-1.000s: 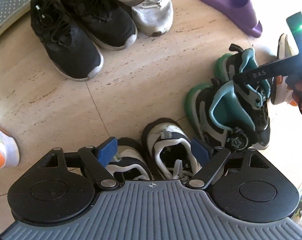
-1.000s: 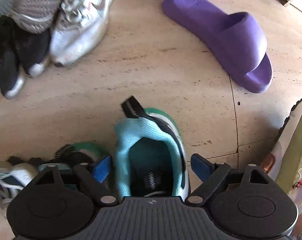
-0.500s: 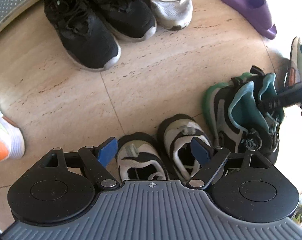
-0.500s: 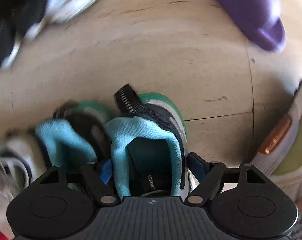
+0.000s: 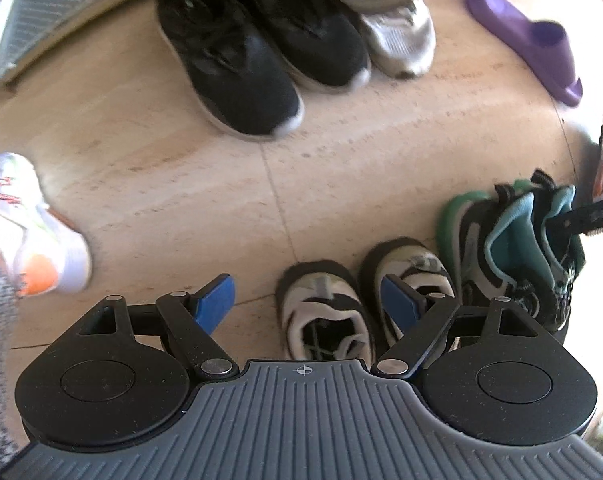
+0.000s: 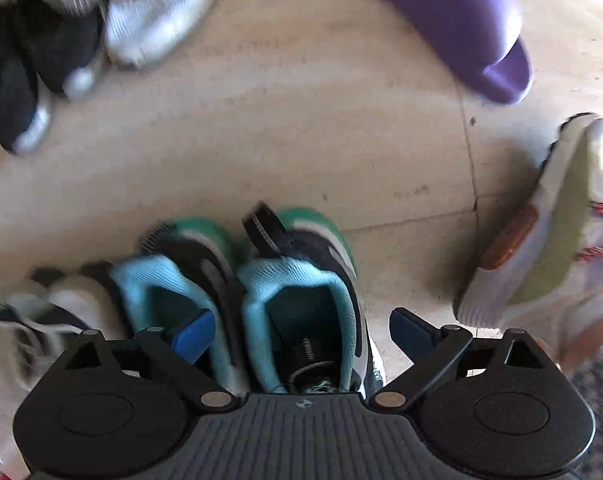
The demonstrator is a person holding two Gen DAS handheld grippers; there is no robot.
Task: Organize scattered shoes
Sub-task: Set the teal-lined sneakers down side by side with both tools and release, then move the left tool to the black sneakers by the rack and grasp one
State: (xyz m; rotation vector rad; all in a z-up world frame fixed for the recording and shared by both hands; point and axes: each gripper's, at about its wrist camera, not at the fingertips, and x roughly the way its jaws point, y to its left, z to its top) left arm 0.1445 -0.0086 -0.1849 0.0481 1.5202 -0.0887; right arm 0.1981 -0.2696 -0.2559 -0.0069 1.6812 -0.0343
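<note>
My right gripper (image 6: pixel 301 334) points down over a teal-lined sneaker with a green sole (image 6: pixel 301 300). Its jaws are opening; the shoe sits between the blue pads, which do not touch it. The matching sneaker (image 6: pixel 169 292) stands right beside it on the left. One of the right gripper's black fingers (image 5: pixel 581 218) shows in the left wrist view above that pair (image 5: pixel 501 248). My left gripper (image 5: pixel 307 304) hangs open over two small white-and-black shoes (image 5: pixel 321 312); one lies between the pads, the other (image 5: pixel 417 268) under the right pad.
On the beige tile floor (image 5: pixel 181 168), a black pair (image 5: pixel 261 52) and silver-grey sneakers (image 5: pixel 401 40) stand at the far side. A purple slide (image 6: pixel 461 20) lies far right. A white-and-orange shoe (image 5: pixel 33 232) lies left; another rests on its side (image 6: pixel 549 232).
The right gripper's pads have spread off the teal sneaker and risen; that shoe now stands beside its mate. The left gripper has lifted and shifted left, still open.
</note>
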